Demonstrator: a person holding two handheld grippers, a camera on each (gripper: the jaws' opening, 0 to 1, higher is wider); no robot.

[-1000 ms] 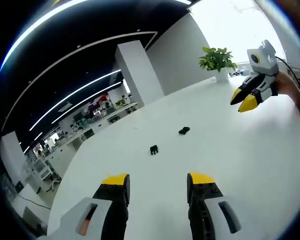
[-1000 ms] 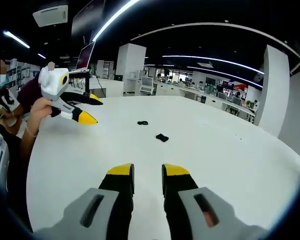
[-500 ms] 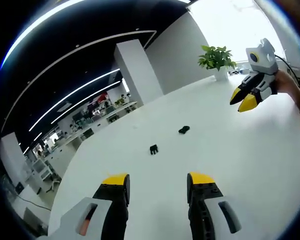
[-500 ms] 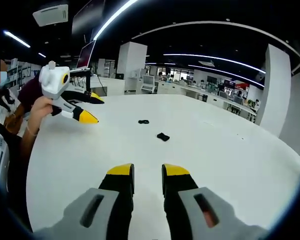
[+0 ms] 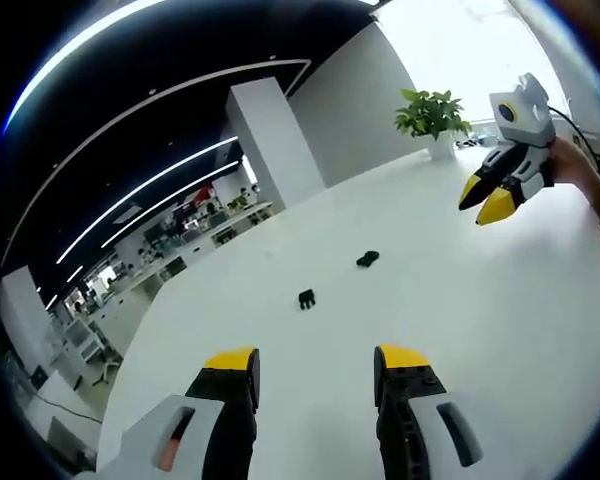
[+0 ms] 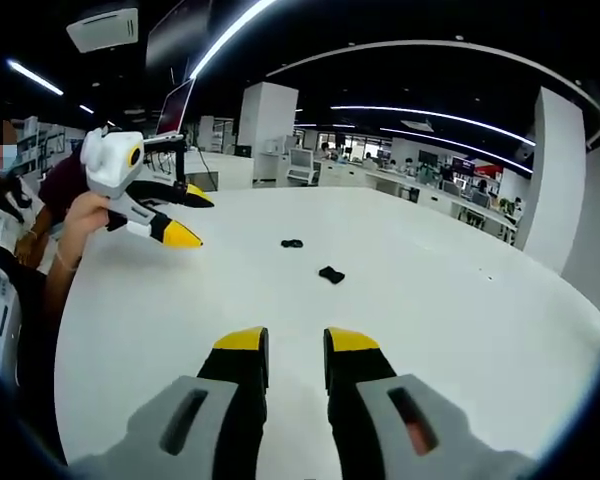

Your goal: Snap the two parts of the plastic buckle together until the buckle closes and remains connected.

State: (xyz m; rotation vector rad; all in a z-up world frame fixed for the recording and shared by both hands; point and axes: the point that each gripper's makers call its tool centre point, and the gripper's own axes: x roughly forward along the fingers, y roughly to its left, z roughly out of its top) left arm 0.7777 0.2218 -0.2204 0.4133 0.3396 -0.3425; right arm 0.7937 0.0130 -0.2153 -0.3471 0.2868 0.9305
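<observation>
Left gripper view shows the two black buckle halves, one (image 5: 307, 298) just beside the other (image 5: 368, 259), apart on the white table (image 5: 500, 320), likely laid out for separate pickups. Nearer than the halves, the left gripper (image 5: 314, 365) hovers spread and empty; the right gripper (image 6: 295, 345) hovers nearly closed, grasping nothing.

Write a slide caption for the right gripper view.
Two separate buckle parts lie on the white table.
</observation>
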